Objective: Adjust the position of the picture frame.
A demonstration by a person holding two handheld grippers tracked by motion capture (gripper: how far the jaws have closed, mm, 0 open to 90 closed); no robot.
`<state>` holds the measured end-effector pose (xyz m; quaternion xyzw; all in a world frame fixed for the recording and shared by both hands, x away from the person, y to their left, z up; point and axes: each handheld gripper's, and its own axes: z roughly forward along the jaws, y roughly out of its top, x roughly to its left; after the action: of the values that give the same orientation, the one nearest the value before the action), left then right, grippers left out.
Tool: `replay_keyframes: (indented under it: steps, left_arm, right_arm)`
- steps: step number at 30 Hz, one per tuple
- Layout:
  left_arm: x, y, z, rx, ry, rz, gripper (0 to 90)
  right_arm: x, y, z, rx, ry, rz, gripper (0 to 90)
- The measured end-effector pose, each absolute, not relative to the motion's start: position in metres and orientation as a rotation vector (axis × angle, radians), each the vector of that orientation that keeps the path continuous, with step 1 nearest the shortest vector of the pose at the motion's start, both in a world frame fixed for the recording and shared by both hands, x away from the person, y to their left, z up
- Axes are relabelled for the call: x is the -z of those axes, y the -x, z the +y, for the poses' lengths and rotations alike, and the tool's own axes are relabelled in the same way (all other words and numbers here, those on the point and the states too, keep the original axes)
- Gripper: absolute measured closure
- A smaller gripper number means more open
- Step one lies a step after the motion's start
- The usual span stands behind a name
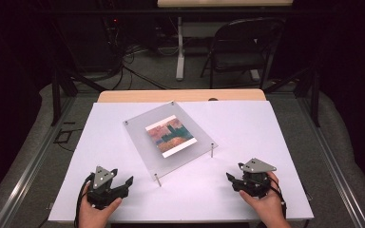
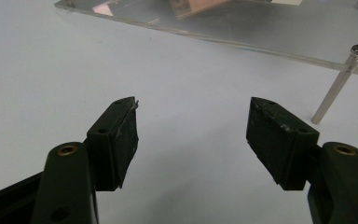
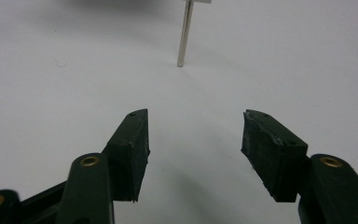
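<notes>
Left tongs (image 1: 126, 183): lower left of the high view, held in the person's left hand (image 1: 95, 213), resting low over the white desk (image 1: 247, 128); jaws stand wide apart with nothing between them, tips aimed toward the centre of the frame.
Left tongs, own view (image 2: 193, 121): two black jaws rise from the bottom edge, bare desk between them; the clear panel's edge runs across the top, one metal post (image 2: 338, 86) at upper right.
Clear frame (image 1: 145, 142): middle of the high view, a transparent panel turned at an angle, raised off the desk on thin metal posts at its corners; well apart from both tongs.
Picture (image 1: 170, 135): colourful print with white margins, in the middle of the panel.
Near post (image 1: 157, 179): lower centre, just right of the left tongs.
Right post (image 1: 212, 150): right of the panel.
Right tongs (image 1: 231, 179): lower right of the high view, in the person's right hand (image 1: 266, 206); jaws spread, empty.
Right tongs, own view (image 3: 196, 126): bare desk between the jaws, one post (image 3: 184, 35) upright at top centre.
</notes>
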<state>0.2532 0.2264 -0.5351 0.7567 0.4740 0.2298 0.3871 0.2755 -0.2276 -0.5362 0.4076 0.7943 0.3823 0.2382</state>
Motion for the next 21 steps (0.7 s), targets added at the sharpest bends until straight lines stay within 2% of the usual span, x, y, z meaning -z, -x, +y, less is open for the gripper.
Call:
replay_keyframes:
  steps: [6,21]
  left_arm:
    - [0.5344,-0.2524,0.2271,-0.542,-1.929,1.209,36.6]
    - [0.5348,-0.2499,0.2186,-0.507,-1.957,1.208,38.4]
  right_arm:
    - [0.5360,-0.2756,-0.2263,-1.042,-1.110,2.172,41.1]
    - [0.5352,-0.2770,-0.2233,-1.084,-1.107,2.178,42.4]
